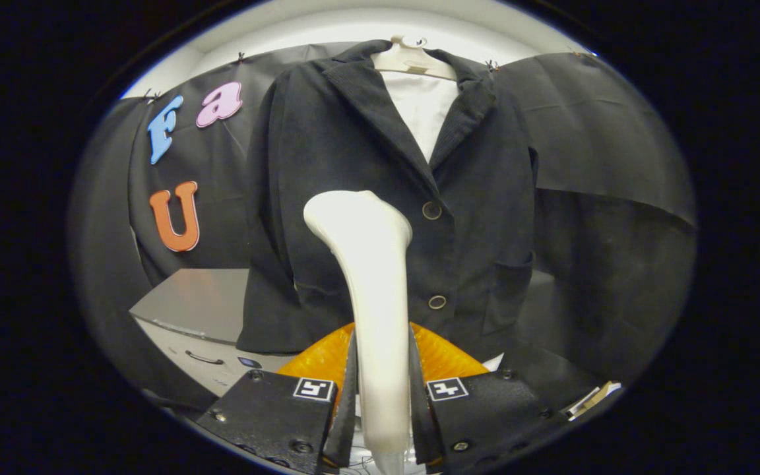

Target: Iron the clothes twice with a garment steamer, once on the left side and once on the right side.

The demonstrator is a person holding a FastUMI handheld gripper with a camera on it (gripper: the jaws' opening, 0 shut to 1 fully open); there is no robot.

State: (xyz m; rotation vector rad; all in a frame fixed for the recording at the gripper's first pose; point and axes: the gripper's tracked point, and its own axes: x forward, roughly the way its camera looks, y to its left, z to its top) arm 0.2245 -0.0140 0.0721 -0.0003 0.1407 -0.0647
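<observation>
A dark jacket [485,198] hangs on a pale hanger [413,61] over a white shirt [423,109], straight ahead of me. It has two round buttons down the front. My gripper [383,379] is shut on the handle of a white garment steamer [370,264], which stands upright between the fingers. The steamer's head rises in front of the jacket's left front panel, about level with the upper button [431,210]. Whether the head touches the cloth cannot be told.
A grey cabinet [198,310] with a drawer handle stands low to the left, under the jacket's sleeve. An orange ribbed object [446,356] lies just beyond the fingers, below the jacket's hem. Black cloth walls close the booth behind and to both sides.
</observation>
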